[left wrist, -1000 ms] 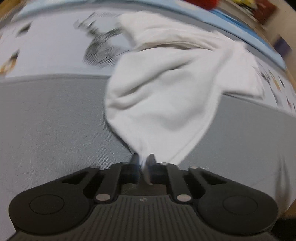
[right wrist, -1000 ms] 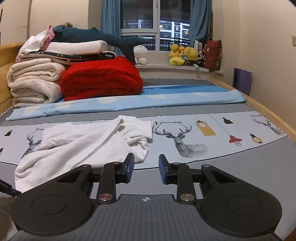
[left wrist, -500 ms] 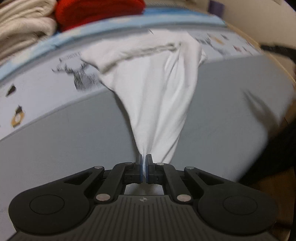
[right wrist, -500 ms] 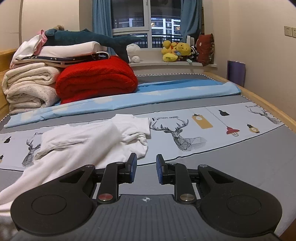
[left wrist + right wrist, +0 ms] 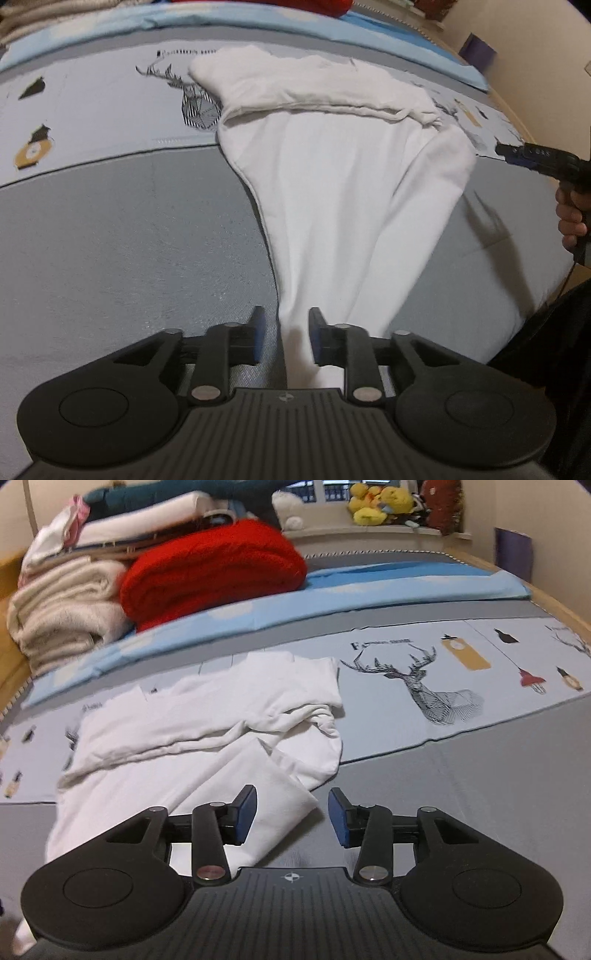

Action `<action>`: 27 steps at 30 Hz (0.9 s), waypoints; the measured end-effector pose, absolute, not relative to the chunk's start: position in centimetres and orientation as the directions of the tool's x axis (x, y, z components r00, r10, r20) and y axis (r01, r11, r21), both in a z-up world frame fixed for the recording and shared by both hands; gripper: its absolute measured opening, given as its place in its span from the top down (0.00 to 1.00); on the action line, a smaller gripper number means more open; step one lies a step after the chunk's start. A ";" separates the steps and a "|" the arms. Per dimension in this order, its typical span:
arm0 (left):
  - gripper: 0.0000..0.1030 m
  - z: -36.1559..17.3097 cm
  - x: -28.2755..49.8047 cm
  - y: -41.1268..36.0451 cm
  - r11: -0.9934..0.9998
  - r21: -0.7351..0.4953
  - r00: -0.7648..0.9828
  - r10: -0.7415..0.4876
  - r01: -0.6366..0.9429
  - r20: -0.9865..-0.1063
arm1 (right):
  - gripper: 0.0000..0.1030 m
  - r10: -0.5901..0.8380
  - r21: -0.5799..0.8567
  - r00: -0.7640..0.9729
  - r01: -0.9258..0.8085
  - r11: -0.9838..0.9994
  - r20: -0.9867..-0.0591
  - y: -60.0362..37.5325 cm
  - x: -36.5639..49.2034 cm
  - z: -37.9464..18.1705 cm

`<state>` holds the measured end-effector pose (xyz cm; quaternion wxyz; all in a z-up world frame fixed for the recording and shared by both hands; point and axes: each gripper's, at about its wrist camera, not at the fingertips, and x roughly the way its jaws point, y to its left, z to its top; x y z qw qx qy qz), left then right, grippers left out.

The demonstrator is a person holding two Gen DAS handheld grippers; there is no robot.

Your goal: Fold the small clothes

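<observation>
A white garment [image 5: 343, 184] lies stretched toward me on the grey bed cover, its far part bunched on the printed sheet. My left gripper [image 5: 284, 334] is open, its jaws either side of the garment's narrow near end, which lies loose between them. In the right wrist view the same garment [image 5: 207, 738] lies rumpled at left centre. My right gripper [image 5: 291, 812] is open and empty, low over the garment's near folded corner. The right gripper also shows at the far right of the left wrist view [image 5: 532, 157].
A red blanket [image 5: 214, 572] and a stack of folded cream towels [image 5: 62, 609] sit at the bed's head. A blue sheet strip [image 5: 332, 594] crosses behind the garment. Plush toys [image 5: 380, 498] sit on the windowsill. A wooden bed edge [image 5: 554, 602] runs along the right.
My left gripper pulled the garment toward the bed's near edge, then opened and let it go. My right gripper opened wider and moved down and forward over the garment's corner.
</observation>
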<state>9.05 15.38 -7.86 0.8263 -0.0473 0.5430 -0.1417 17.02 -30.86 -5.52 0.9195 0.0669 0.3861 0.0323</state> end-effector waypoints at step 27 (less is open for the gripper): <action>1.00 -5.2 6.9 17.0 0.954 -0.263 0.470 -0.301 0.147 -0.830 | 0.97 0.439 0.459 0.692 -0.172 0.871 -0.573 -38.5 11.4 -2.8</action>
